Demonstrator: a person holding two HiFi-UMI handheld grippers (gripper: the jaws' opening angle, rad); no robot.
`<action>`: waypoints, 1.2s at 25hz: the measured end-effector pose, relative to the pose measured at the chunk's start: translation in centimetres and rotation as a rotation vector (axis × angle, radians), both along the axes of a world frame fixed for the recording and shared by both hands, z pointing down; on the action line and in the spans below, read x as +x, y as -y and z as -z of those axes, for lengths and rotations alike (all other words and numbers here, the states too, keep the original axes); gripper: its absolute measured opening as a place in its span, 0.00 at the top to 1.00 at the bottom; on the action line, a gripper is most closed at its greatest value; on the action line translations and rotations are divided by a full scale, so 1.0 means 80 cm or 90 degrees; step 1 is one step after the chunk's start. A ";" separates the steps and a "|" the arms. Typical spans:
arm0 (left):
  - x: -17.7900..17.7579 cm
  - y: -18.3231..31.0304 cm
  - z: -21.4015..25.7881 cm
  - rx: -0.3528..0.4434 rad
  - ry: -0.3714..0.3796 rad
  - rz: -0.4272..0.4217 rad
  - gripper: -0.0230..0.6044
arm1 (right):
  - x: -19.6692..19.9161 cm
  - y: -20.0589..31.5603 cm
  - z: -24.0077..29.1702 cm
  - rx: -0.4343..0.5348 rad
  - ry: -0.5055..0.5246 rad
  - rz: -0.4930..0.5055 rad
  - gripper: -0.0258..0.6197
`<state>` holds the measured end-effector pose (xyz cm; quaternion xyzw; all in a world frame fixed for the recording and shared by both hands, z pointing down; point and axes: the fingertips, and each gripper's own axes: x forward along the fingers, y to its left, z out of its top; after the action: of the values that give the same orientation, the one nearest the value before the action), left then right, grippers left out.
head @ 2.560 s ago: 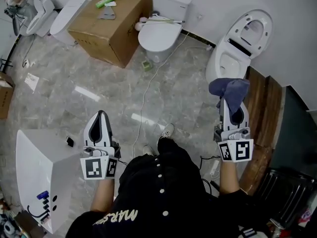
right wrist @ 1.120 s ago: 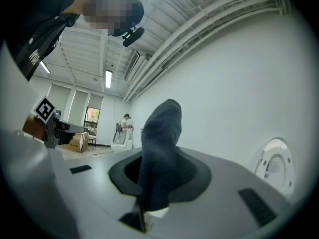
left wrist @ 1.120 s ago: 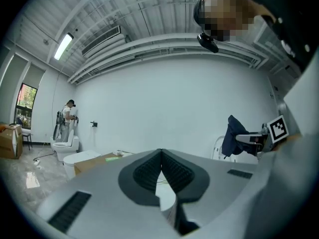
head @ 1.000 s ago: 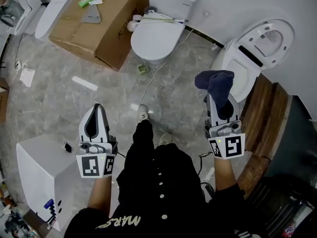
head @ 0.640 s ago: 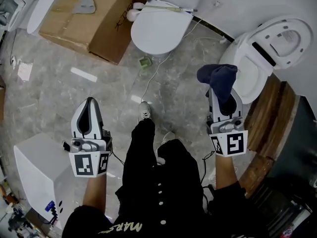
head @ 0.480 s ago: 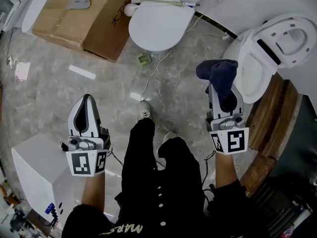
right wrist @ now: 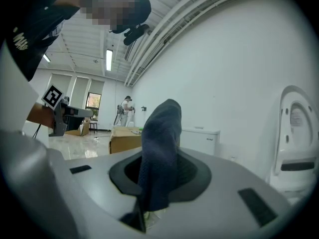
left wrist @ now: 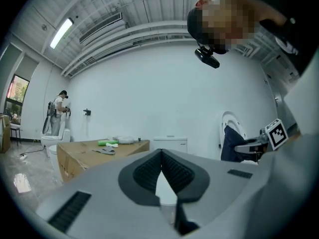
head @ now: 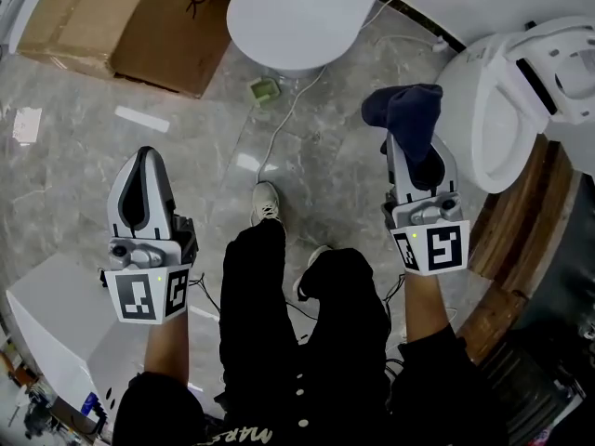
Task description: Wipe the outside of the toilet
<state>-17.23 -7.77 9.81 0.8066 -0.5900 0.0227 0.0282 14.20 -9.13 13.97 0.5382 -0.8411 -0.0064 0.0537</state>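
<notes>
1. While its jaws are clamped on a dark blue cloth (head: 402,117), the right gripper (head: 415,156) is held over the floor (head: 74,165), pointing to 12 o'clock in the head view.
2. The cloth bunches over the jaw tips; in the right gripper view it stands up between both pads and hides the tips.
3. The toilet (head: 502,110), seat and lid raised, sits at 2 o'clock in the head view, at the cloth's 3 o'clock. A strip of floor shows between them.
4. The left gripper (head: 139,161) is at 9 o'clock, well apart from the right one and also pointing to 12. Its jaws meet tip to tip with nothing between them.
5. A second toilet (head: 302,12), lid down, is at 12 o'clock, with a box (head: 130,21) just beside it at 11 o'clock.
6. A cable (head: 279,137) runs from the second toilet's foot toward 6 o'clock, past a small green thing (head: 263,88), to near a shoe (head: 265,203) at the centre.
7. A white unit (head: 46,314) lies at 8 o'clock, under the left forearm.
8. A wooden panel (head: 502,258) lies at 4 o'clock, beside the toilet.
</notes>
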 end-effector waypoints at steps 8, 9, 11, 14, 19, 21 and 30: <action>0.000 0.030 -0.114 0.021 0.002 -0.012 0.95 | -0.010 0.032 -0.125 0.007 -0.012 0.009 0.84; 0.000 0.034 -0.128 0.025 0.002 -0.016 0.95 | -0.011 0.037 -0.141 0.007 -0.013 0.008 0.84; 0.001 0.041 -0.158 0.031 0.000 -0.022 0.95 | -0.014 0.044 -0.170 0.009 -0.013 0.007 0.84; 0.001 0.048 -0.199 0.038 -0.007 -0.029 0.95 | -0.022 0.052 -0.208 0.014 -0.015 0.015 0.84; 0.006 0.060 -0.254 0.056 -0.022 -0.042 0.95 | -0.030 0.064 -0.262 0.016 -0.007 0.033 0.84; 0.007 0.062 -0.274 0.066 -0.022 -0.045 0.95 | -0.036 0.069 -0.283 0.019 -0.005 0.043 0.84; 0.009 0.057 -0.334 0.093 -0.033 -0.057 0.95 | -0.049 0.095 -0.356 0.012 0.007 0.045 0.84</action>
<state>-16.49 -12.32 36.56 0.8323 -0.5527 -0.0398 -0.0167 10.32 -16.76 42.42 0.5086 -0.8598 -0.0130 0.0439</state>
